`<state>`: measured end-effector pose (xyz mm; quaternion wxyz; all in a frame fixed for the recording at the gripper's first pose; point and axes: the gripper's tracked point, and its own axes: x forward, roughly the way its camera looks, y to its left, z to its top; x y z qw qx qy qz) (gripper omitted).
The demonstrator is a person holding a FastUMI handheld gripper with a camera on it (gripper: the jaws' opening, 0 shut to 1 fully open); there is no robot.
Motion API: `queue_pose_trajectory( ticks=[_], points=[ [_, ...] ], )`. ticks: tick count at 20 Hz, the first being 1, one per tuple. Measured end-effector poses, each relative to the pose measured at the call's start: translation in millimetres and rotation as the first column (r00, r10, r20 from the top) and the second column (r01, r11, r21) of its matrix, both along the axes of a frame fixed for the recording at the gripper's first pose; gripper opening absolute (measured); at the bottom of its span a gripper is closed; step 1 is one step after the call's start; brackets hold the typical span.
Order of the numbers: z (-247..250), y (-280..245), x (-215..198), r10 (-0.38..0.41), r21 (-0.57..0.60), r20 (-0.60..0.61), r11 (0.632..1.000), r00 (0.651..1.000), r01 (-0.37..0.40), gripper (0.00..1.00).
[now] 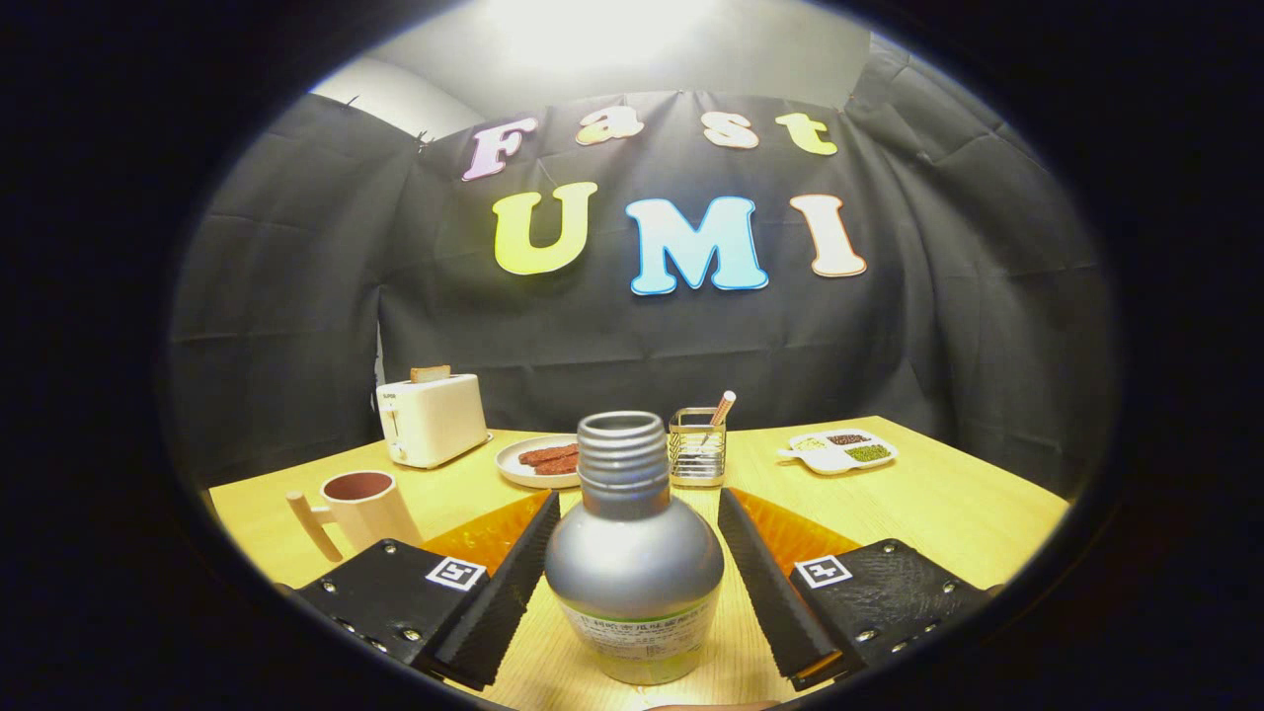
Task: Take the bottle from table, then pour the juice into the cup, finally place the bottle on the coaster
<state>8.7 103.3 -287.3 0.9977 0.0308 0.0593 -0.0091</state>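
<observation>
Wooden bench (948,513) carries everything; the landmark here is the bottle.

Bottle (633,563): silver, bulb-shaped, threaded neck with no cap on, upright on the bench, a paper label low on its body. It stands between the two fingers of the gripper (632,592). The left finger lies against or very nearly against the bottle's side; a narrow gap shows between the right finger and the bottle. Fingers spread, not clamped on it.

Toaster (432,419): pale, behind and to the left of the bottle, near the far edge of the bench, with a slice poking out of the top.

Cup (361,509): pinkish-beige with a long handle, left of the bottle and a little behind it, well apart. Inside looks dark; contents cannot be told.

Plate (540,460): white, behind the bottle and slightly left, holding reddish-brown strips of food.

Divided dish (839,451): white, behind and to the right of the bottle, with small heaps of grains or beans.

Wire holder (697,446): just behind the bottle's neck to the right, a striped stick leaning in it
</observation>
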Motion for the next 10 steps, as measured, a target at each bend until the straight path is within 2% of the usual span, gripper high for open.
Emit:
queue_pose_trajectory(
  ticks=[6,8,10],
  points=[
    [-26.2,-0.6,3.3,-0.041,-0.018,-0.031,0.999,0.999,0.040,0.98],
    [-32.0,0.7,7.4,-0.051,-0.037,-0.047,0.998,0.998,0.049,0.91],
    [-32.4,9.6,8.6,-0.027,-0.028,-0.054,0.999,0.998,0.025,0.83]
  ],
)
